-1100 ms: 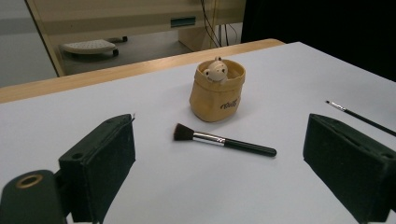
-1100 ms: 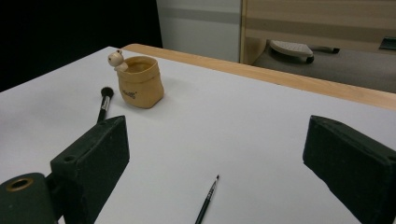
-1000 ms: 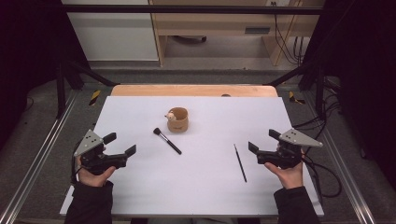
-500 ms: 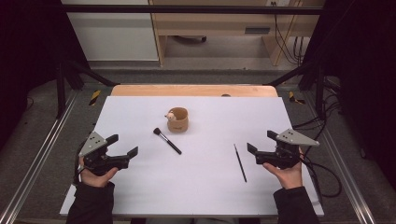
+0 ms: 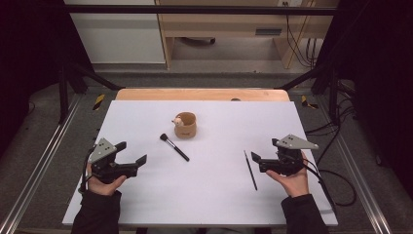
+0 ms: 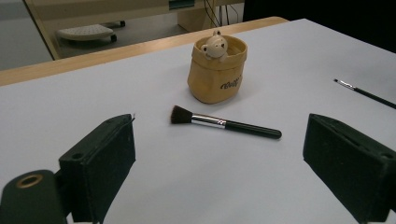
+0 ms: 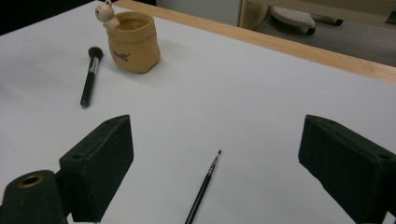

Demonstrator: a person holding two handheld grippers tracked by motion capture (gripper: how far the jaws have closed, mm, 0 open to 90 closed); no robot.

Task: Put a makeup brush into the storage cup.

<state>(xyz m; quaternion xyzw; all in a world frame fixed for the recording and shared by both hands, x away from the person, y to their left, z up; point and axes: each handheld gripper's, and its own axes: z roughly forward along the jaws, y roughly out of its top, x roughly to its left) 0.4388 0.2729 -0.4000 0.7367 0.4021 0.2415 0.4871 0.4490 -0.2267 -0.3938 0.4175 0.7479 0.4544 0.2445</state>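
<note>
both grippers wide apart, nothing held; two brushes lie flat on the table (image 5: pixel 146 204).
thin brush (image 5: pixel 250 169) is seen just beside right gripper (image 5: pixel 256 161), axis 11–5 o'clock; makeup brush (image 5: pixel 174 147) lies at 1 o'clock of left gripper (image 5: pixel 135 157), well apart, near pouch (image 5: pixel 185 125).

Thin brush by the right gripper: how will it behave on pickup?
The thin brush lies flat on the white sheet, so grabbing it looks fiddly. Its round, slim handle probably rolls if nudged. It looks light and stiff; the fine tip may bend.
</note>
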